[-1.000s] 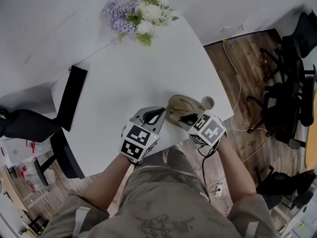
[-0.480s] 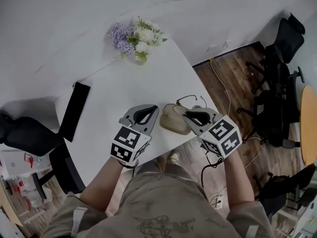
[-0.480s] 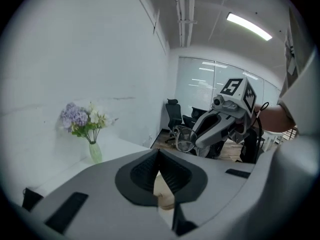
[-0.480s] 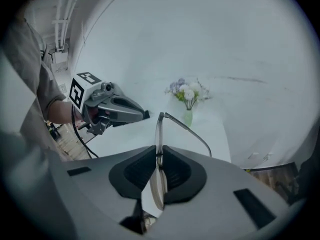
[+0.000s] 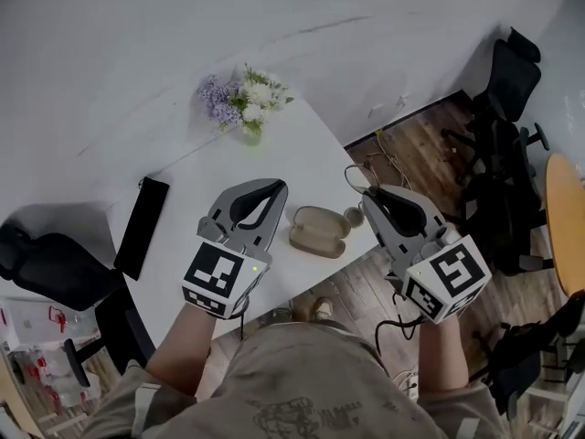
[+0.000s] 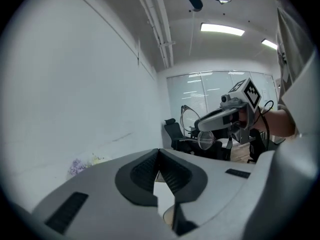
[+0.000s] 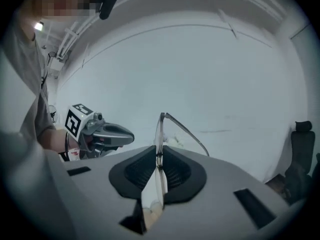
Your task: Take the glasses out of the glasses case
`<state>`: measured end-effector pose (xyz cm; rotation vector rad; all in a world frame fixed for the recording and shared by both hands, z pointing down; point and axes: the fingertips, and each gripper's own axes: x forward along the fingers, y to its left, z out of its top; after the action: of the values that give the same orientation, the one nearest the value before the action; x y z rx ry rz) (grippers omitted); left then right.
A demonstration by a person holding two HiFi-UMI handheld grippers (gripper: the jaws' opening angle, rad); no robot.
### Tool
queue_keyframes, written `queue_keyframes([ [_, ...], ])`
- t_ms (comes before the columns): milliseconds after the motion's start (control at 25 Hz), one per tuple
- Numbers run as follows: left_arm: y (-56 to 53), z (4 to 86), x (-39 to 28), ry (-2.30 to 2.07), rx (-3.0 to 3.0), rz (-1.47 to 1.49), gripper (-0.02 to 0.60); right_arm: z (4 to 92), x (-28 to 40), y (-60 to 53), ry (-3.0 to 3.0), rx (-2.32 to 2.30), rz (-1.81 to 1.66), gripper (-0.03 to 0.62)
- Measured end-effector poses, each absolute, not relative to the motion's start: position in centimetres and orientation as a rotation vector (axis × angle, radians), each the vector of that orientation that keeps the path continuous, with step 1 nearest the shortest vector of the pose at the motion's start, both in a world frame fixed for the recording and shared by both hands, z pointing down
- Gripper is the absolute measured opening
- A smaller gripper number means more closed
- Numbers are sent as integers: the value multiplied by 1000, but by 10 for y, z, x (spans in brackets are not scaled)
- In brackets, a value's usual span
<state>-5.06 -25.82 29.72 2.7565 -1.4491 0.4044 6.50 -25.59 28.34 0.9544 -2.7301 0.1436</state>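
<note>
Pinching the glasses [image 7: 160, 134] edge-on between its pads, apparently near the bridge, the right hand-held gripper [image 5: 369, 198] holds them high above the counter [image 5: 274, 154] with one temple arm swung out. A grip on the stiff frame was likely chosen to spare the lenses. The glasses hang well clear of the case [image 5: 318, 232], which lies near the counter's edge, looking open. The left hand-held gripper [image 5: 274, 188] is clenched on nothing and raised beside the case, apparently because it needs no steadying now.
</note>
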Motion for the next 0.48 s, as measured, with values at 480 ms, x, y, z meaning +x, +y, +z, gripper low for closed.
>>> queue_keyframes([
  [480,-230,232,-33,-1516,2906,324,15,204,126,-211,-2873,1283,90,58],
])
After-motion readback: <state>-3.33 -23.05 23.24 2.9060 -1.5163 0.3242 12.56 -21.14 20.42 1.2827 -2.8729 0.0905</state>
